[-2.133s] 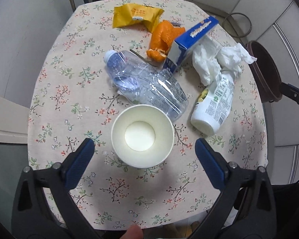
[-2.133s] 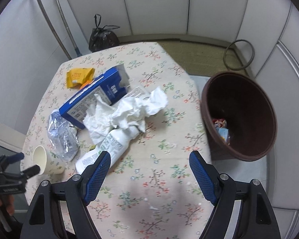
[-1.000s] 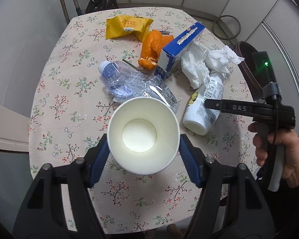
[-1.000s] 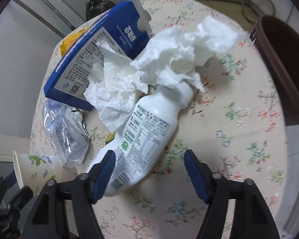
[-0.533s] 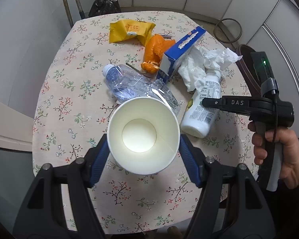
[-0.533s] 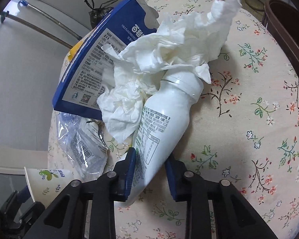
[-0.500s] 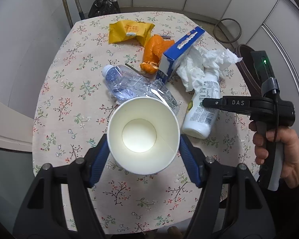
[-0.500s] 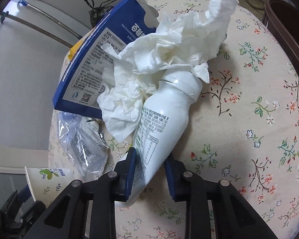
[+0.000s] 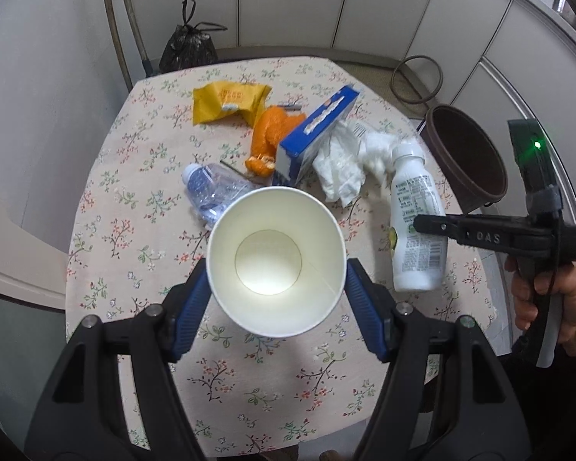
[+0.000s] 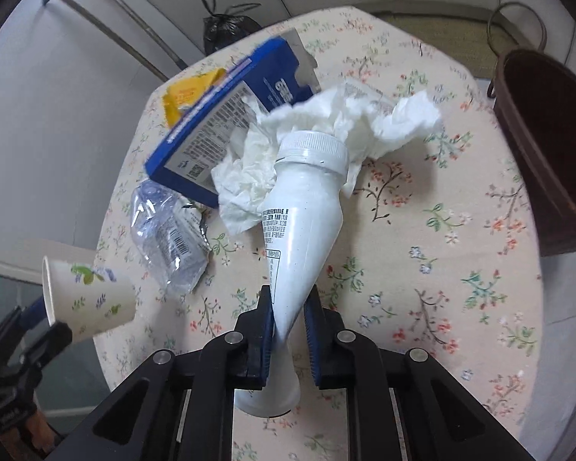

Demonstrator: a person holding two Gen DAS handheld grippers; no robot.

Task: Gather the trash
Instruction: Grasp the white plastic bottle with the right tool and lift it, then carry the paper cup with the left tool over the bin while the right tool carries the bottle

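While both tools are loaded and lifted off the cloth, the step in hand looks like the carry: two pieces of rubbish are picked up and neither has reached the brown waste bin [image 9: 465,153], which stands off the far right edge of the floral-clothed table [image 9: 142,176]. Most of the litter lies on that cloth in a loose heap: a blue carton [image 10: 226,115], crumpled white tissue [image 10: 349,115], a crushed clear plastic bottle [image 9: 211,188], orange peel [image 9: 267,138] and a yellow snack wrapper [image 9: 226,101]. The right gripper [image 10: 290,326] has just been closing and now pinches the white yoghurt-drink bottle [image 10: 303,215] hard enough to flatten its lower body between the pads, the capped neck pointing away towards the tissue. The left gripper [image 9: 276,299] clasps the paper cup [image 9: 275,255] by its sides, mouth towards the camera, apparently empty. Next, I judge, each load must swing right over the bin's mouth before the jaws release; the bottle is nearer. Only part of the bin's rim shows in either view, its contents are dark, and whether the tissue clings to the bottle's cap is unclear through the blur.
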